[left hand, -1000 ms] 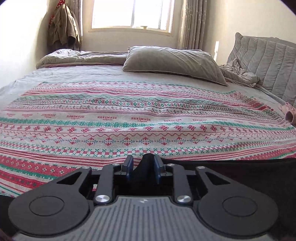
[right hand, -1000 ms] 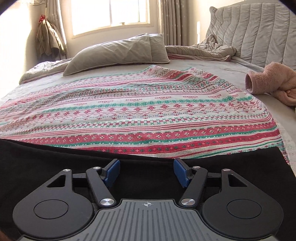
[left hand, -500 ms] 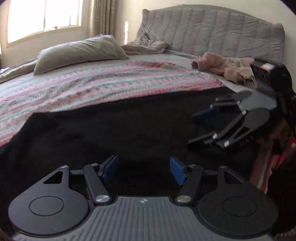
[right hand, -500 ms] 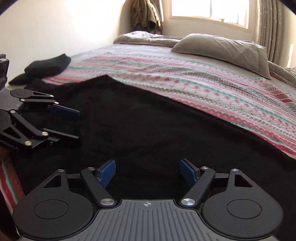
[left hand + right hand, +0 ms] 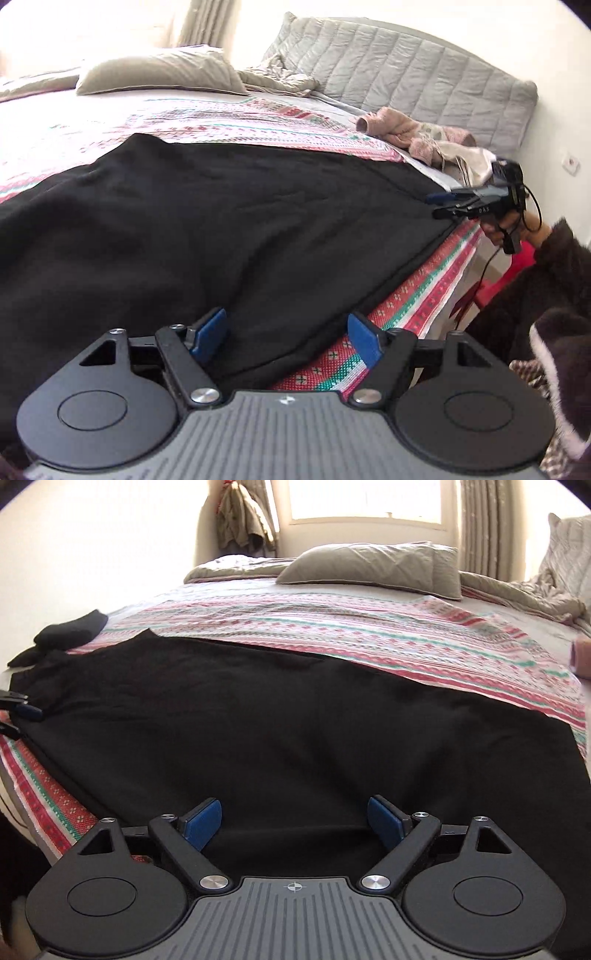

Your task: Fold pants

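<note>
Black pants (image 5: 229,221) lie spread flat along the front edge of the bed, on a striped patterned blanket (image 5: 417,295). My left gripper (image 5: 287,338) hovers over the pants' near hem; its jaws are opening, and the blue pads (image 5: 210,334) press on nothing. In the left wrist view my right gripper (image 5: 439,206) sits at the far right end of the pants, held by a hand. The right wrist view shows the right gripper (image 5: 295,821) low over the pants (image 5: 295,720), jaws opening and nothing gripped. My left gripper (image 5: 22,720) is at the pants' left end.
A grey pillow (image 5: 369,563) and a quilted headboard (image 5: 406,77) are at the back. Pink clothes (image 5: 413,136) lie at the bed's right side, and a folded black garment (image 5: 70,629) at its left. A dark sleeve (image 5: 554,266) is beside the bed edge.
The left gripper let go of a pinch of black cloth and both grippers opened wide. The two moved apart toward opposite ends of the pants, each turning to face the other.
</note>
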The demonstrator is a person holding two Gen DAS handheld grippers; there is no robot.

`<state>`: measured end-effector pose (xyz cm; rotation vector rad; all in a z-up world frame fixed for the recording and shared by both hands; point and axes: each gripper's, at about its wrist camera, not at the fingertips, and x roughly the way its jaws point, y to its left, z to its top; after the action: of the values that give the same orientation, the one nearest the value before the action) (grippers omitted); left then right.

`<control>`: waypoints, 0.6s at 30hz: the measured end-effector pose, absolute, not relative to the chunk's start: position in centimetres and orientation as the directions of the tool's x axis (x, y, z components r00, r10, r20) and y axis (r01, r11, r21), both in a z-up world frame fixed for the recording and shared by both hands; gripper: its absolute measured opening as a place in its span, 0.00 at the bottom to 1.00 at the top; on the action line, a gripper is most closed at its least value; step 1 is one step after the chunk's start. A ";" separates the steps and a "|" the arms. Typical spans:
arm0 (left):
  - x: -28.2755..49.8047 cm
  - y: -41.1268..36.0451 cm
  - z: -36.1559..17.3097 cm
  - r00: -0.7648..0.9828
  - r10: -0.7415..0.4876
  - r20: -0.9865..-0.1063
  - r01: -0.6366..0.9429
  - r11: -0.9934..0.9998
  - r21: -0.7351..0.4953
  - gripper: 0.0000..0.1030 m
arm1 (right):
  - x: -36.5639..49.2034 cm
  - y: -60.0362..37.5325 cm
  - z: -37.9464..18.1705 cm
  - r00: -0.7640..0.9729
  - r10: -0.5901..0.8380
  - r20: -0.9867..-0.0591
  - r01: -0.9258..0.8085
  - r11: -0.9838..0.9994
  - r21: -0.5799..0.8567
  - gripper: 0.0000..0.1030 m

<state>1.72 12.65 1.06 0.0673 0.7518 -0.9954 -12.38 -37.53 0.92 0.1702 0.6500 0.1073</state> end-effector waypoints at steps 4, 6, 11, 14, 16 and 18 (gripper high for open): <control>2.2 11.2 1.7 0.333 -0.748 -0.574 0.763 0.571 -0.302 0.89 | -11.9 -38.8 2.1 0.837 0.055 -0.545 0.100 0.963 0.250 0.86; 2.6 10.2 2.1 0.355 -0.735 -0.578 0.759 0.588 -0.280 0.92 | -10.9 -39.2 2.0 0.818 -0.003 -0.575 0.174 0.954 0.243 0.86; 6.3 5.6 2.1 0.446 -0.636 -0.630 0.693 0.691 -0.206 0.93 | -7.1 -40.4 0.4 0.704 -0.171 -0.689 0.335 0.936 0.110 0.87; 9.0 3.8 1.6 0.504 -0.581 -0.639 0.636 0.750 -0.181 0.93 | -5.6 -41.6 0.2 0.682 -0.207 -0.701 0.386 0.917 0.105 0.88; 10.4 3.4 1.1 0.554 -0.539 -0.635 0.591 0.791 -0.156 0.93 | -5.2 -42.9 -0.2 0.677 -0.222 -0.702 0.419 0.900 0.120 0.88; 11.3 4.0 0.9 0.586 -0.508 -0.632 0.557 0.818 -0.141 0.93 | -5.2 -44.5 -0.4 0.665 -0.244 -0.706 0.458 0.880 0.128 0.88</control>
<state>11.32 3.98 0.89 0.0746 0.7123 -0.6217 -5.19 -44.48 -0.38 0.3078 0.7447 -0.4031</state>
